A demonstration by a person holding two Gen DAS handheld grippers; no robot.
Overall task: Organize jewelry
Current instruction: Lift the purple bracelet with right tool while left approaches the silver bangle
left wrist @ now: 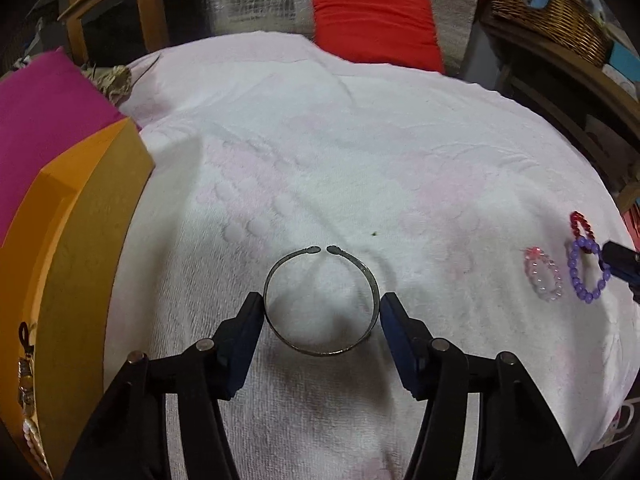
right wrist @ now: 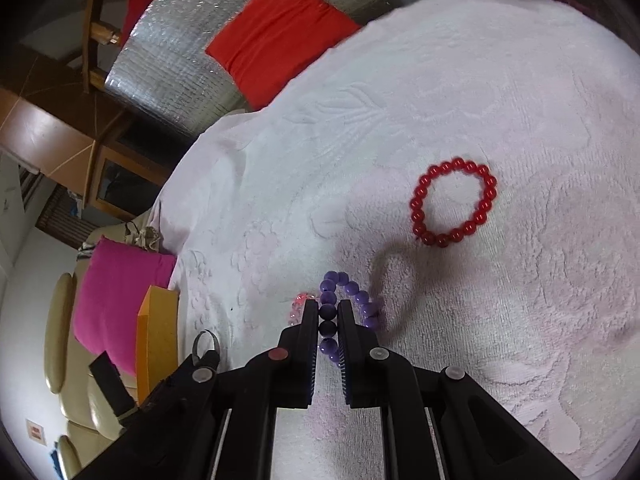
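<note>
Left gripper [left wrist: 322, 310] straddles the metal bangle [left wrist: 321, 301], jaws wide; right gripper [right wrist: 329, 314] pinches the purple bracelet [right wrist: 352, 300]. Red bracelet [right wrist: 455, 202] unsorted — early days.

From the left wrist we are looking forward, low and close over the white towel [left wrist: 320, 160]. From the right wrist we are looking down nearer, apparently rolled sideways. Both are sharing the purple bead bracelet [left wrist: 586, 270] [right wrist: 352, 300] and red cushion [left wrist: 376, 20] [right wrist: 276, 36].
</note>
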